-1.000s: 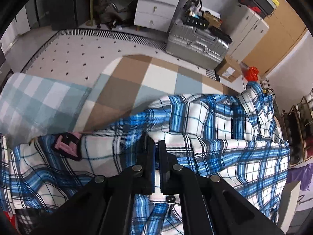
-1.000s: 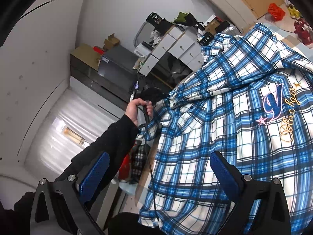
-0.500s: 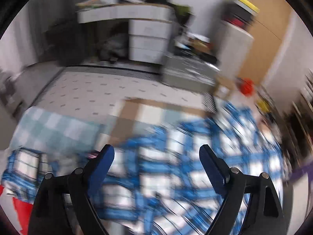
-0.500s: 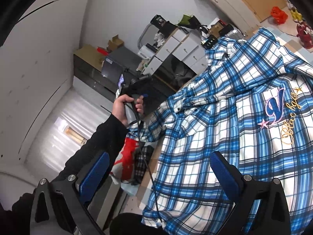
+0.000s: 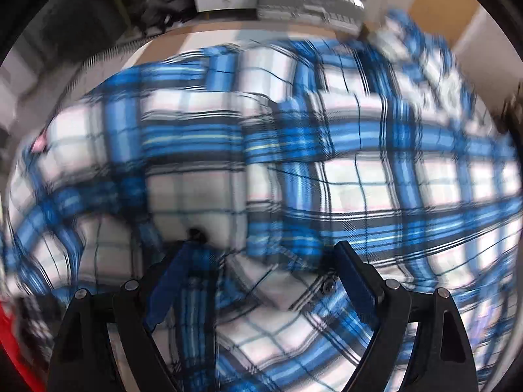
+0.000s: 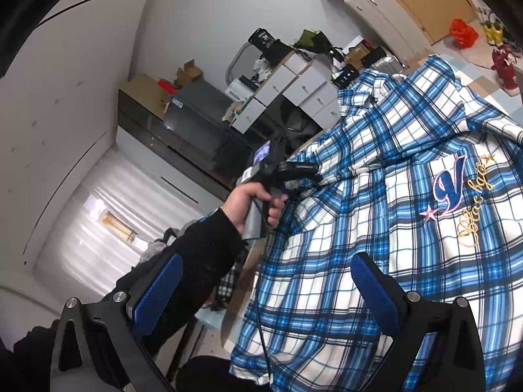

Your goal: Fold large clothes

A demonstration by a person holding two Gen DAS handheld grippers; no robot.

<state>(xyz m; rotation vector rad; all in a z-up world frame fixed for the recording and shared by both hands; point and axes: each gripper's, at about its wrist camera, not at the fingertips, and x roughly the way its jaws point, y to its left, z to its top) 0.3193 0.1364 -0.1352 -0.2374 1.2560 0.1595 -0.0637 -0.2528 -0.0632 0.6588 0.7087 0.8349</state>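
A blue and white plaid shirt [image 5: 294,163] fills the blurred left wrist view, spread on a table. My left gripper [image 5: 264,258] is open, close above the cloth, with a fold and a button between its fingers. In the right wrist view the same shirt [image 6: 376,245] lies flat with an embroidered "V" logo [image 6: 454,189] facing up. My right gripper [image 6: 264,277] is open and empty above the shirt's near edge. The left gripper also shows in the right wrist view [image 6: 294,171], held by a hand at the shirt's left edge.
White drawers [image 6: 294,88], a silver suitcase [image 5: 307,0] and cluttered shelves stand beyond the table. A red bag [image 6: 462,32] and shoes lie on the floor at the far right. Other clothes [image 6: 228,284] hang at the table's left side.
My left gripper let go of the shirt, opened, lifted, then dropped close over the cloth again. My right gripper stayed open and almost still.
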